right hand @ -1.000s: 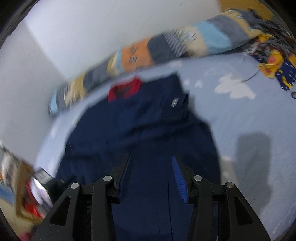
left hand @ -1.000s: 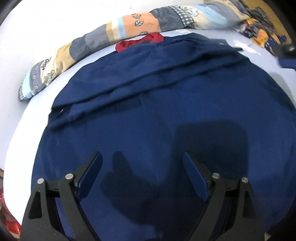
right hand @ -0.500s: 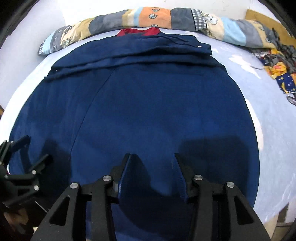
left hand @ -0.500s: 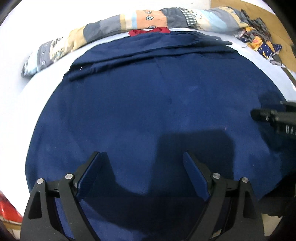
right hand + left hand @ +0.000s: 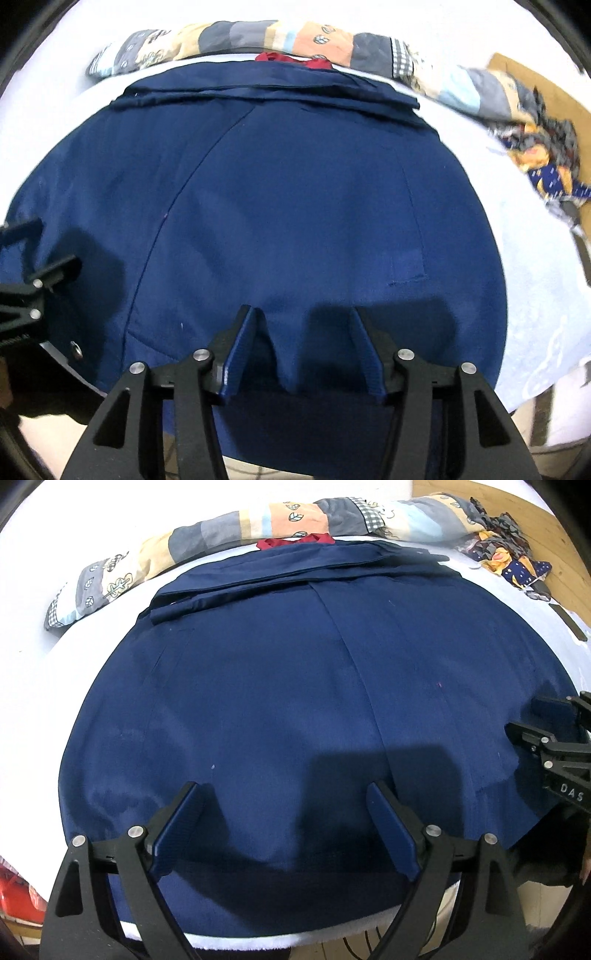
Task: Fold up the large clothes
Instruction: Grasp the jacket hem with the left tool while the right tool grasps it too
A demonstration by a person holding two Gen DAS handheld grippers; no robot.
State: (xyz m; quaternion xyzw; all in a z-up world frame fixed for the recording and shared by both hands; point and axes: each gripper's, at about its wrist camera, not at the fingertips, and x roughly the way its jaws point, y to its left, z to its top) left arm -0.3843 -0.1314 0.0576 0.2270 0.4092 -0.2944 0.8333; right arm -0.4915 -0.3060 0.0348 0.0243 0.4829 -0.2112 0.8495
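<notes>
A large navy blue garment [image 5: 295, 672] lies spread flat on a white bed [image 5: 33, 635], with a red collar [image 5: 295, 541] at its far end and folded sleeves across the top. It also fills the right wrist view [image 5: 295, 192]. My left gripper [image 5: 284, 812] is open and empty over the garment's near hem. My right gripper [image 5: 303, 332] is open, low over the near hem at the right side, with cloth rising between the fingers. Each gripper shows at the edge of the other's view.
A long patchwork bolster [image 5: 258, 520] lies along the far edge of the bed. A crumpled patterned cloth [image 5: 509, 561] sits at the far right by a wooden board [image 5: 569, 572]. A red object [image 5: 14, 897] is below the bed's left edge.
Both grippers have drawn back from the middle of the garment to its near hem. The right gripper now stands beside the left at the hem and remains open.
</notes>
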